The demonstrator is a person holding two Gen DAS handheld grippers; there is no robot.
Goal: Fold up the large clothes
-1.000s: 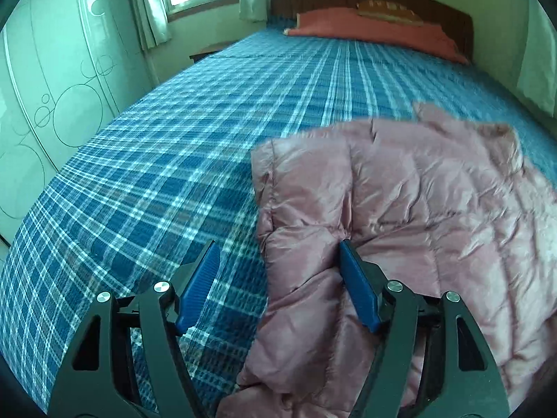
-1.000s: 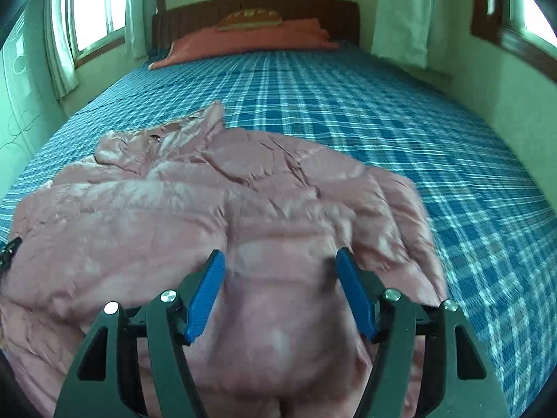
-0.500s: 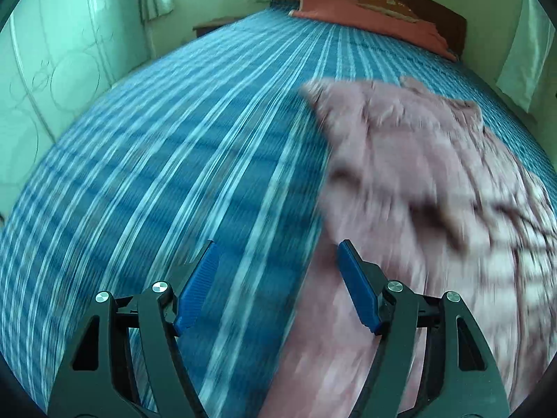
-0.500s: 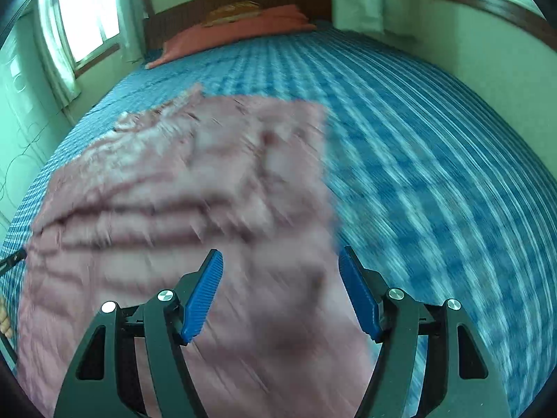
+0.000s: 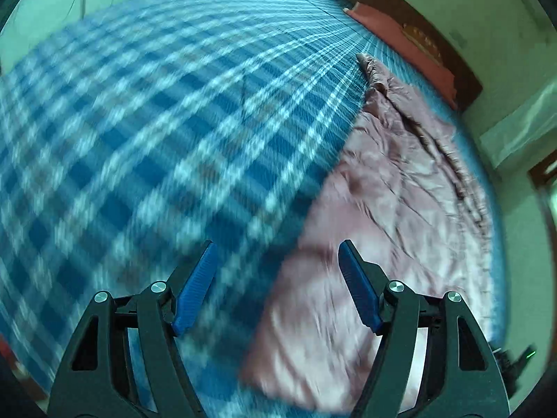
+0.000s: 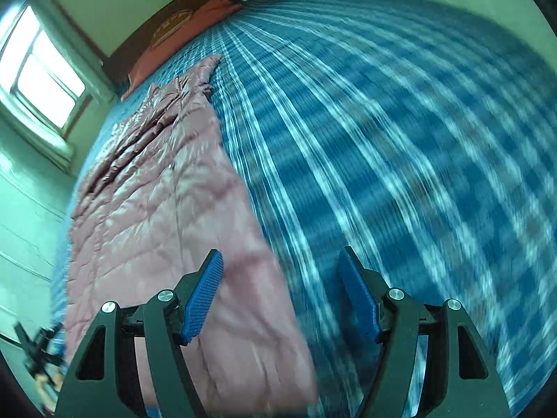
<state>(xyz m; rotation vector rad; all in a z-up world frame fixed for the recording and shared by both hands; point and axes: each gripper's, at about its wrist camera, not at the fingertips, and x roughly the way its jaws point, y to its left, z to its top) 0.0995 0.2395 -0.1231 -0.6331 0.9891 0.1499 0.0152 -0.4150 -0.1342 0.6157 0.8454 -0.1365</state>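
A pink quilted puffer jacket (image 5: 390, 209) lies flat on the blue plaid bed (image 5: 156, 122), folded into a long narrow strip. It also shows in the right wrist view (image 6: 167, 209). My left gripper (image 5: 276, 268) is open and empty, raised above the jacket's left edge. My right gripper (image 6: 280, 275) is open and empty, raised above the jacket's right edge. Both views are motion-blurred.
The plaid bed (image 6: 400, 139) stretches wide to either side of the jacket. Red pillows (image 5: 400, 35) and a dark headboard lie at the far end. A window (image 6: 41, 76) is on the left wall. The other gripper shows at the lower left (image 6: 38, 351).
Both grippers have lifted away from the jacket and swung outward, left one rolling left, right one rolling right. The jacket now lies narrower, its sides folded in.
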